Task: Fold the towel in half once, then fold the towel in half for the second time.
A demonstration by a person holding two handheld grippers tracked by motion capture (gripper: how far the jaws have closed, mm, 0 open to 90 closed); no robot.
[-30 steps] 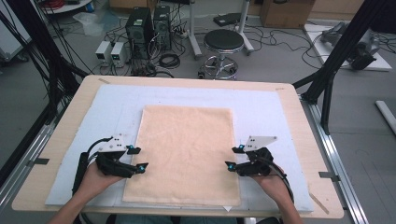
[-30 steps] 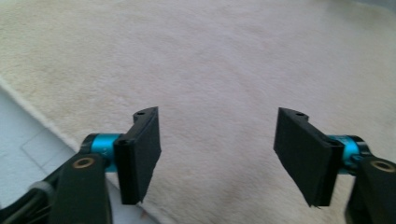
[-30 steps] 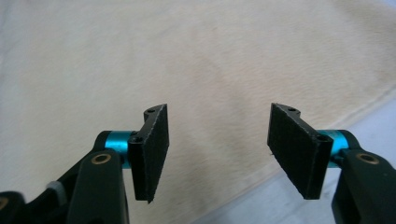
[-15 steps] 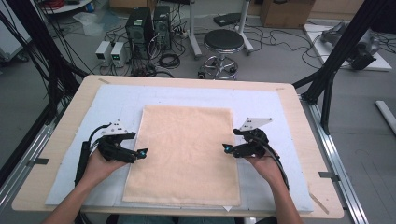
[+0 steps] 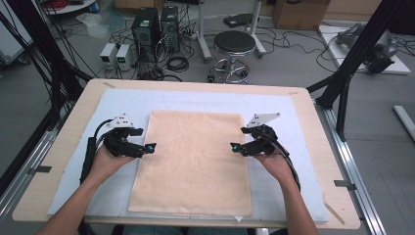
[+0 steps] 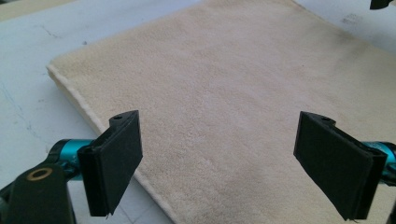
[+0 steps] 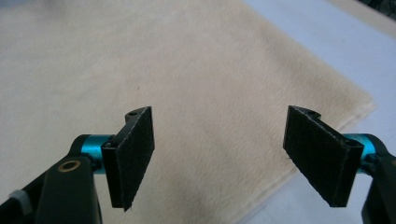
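Flanking beige towel (image 5: 193, 161): left gripper (image 5: 150, 147) at left edge, right gripper (image 5: 234, 146) at right edge, fingers apart.

Wide-jawed right gripper (image 7: 219, 156) over cream towel (image 7: 140, 70)

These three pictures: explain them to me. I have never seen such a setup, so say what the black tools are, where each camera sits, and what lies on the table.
A person sits at a table with a hand-held claw in each hand: the left claw and the right claw. The high view looks down from above the person's side. The other two come from cameras riding on each claw, looking along its two black jaws. A beige towel lies flat on a pale sheet covering the tabletop. Both claws are open, one at each long side edge of the towel, pointing inward. Neither holds anything.
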